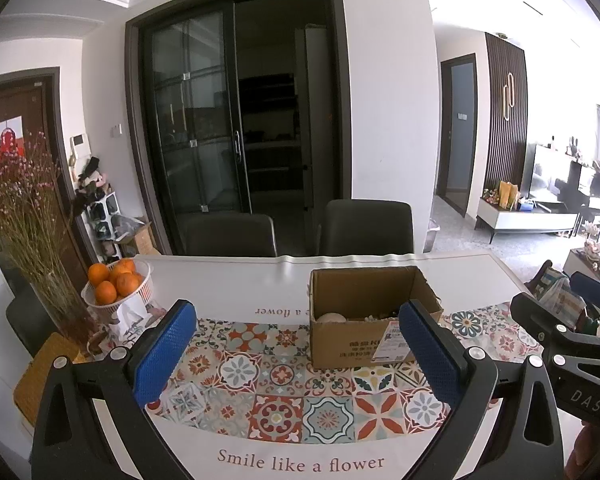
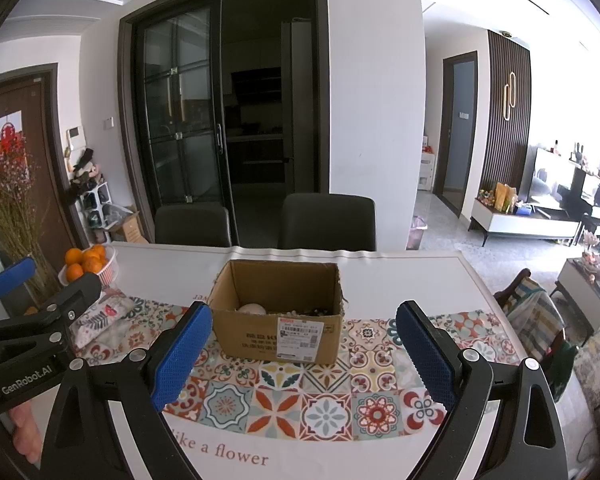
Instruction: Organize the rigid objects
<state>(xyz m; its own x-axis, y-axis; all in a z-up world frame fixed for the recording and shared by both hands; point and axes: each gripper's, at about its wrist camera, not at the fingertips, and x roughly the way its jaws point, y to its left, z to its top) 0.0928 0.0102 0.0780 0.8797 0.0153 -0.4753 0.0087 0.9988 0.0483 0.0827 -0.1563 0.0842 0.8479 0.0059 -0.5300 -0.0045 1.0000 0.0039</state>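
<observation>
1. White wall straight ahead of the jaws, dark-framed sliding glass door half open onto a dim kitchen
2. Two dark chairs at the table's far edge
3. Brown entry door far left, dried flowers in a vase in front of it
4. Right of the jaws: slatted dark panel, TV on a white low cabinet, pale speckled floor, strong daylight
</observation>
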